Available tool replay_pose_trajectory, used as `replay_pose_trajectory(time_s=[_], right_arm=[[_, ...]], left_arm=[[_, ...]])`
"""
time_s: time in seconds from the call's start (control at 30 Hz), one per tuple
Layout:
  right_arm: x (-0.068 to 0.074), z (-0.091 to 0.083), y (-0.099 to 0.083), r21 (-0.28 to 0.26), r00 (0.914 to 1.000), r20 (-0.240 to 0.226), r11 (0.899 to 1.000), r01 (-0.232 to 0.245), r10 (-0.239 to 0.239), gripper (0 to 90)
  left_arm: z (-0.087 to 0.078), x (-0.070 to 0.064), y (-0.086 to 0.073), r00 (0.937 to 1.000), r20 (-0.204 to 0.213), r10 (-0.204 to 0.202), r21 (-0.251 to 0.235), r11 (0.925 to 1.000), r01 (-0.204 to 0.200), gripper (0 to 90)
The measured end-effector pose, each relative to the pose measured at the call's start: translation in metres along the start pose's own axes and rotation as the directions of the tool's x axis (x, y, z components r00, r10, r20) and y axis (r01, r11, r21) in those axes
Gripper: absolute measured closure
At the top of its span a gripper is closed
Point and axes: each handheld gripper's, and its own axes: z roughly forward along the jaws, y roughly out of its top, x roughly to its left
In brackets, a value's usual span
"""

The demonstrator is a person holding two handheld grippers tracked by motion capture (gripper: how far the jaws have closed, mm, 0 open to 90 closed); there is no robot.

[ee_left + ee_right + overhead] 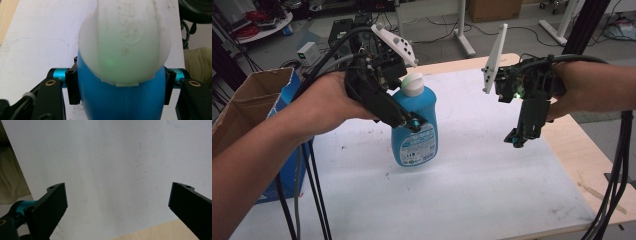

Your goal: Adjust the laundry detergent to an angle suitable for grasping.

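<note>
A blue bottle [417, 131] with a white cap [412, 83] and a printed label stands upright on the white table sheet [462, 190]. My left gripper [409, 119] is shut on the bottle's upper body, jaws pressing each side. In the left gripper view the white cap [125, 40] looms close, with the blue bottle [120, 102] squeezed between the black pads [72, 87]. My right gripper [518, 140] hangs open above the sheet to the bottle's right, pointing down. In the right gripper view my right gripper [117, 205] has wide-spread jaws with nothing between them.
An open cardboard box [242, 100] with a blue side stands at the table's left edge. Bare wooden tabletop [592, 165] shows along the right. Cables [312, 190] trail from both grippers. Beyond the table are table legs [462, 30] and gear on the floor.
</note>
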Motion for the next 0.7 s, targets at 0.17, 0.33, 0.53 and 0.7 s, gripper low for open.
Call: replay_pose_trajectory(time_s=[0.17,0.33,0.53,0.7], right_arm=[[0.000,0.001,0.003,0.009,1.0000,-0.003,1.000,0.002,-0.002,1.2],[0.000,0.001,0.004,0.010,1.0000,-0.006,1.000,0.001,-0.001,1.2],[0.001,0.001,0.006,0.020,1.0000,-0.007,1.000,0.001,-0.001,1.2],[0.000,0.002,0.009,0.020,1.0000,-0.002,1.000,0.004,-0.004,1.2]], left_arm=[[-0.004,0.005,-0.008,0.9981,0.040,0.047,-0.015,0.9988,-0.046,37.9],[-0.005,0.007,-0.012,0.9938,0.066,0.089,-0.037,0.9955,-0.087,37.9],[-0.009,0.011,-0.017,0.9868,0.096,0.131,-0.057,0.9905,-0.126,37.9],[-0.009,0.014,-0.023,0.9742,0.136,0.180,-0.080,0.9821,-0.170,37.9]])
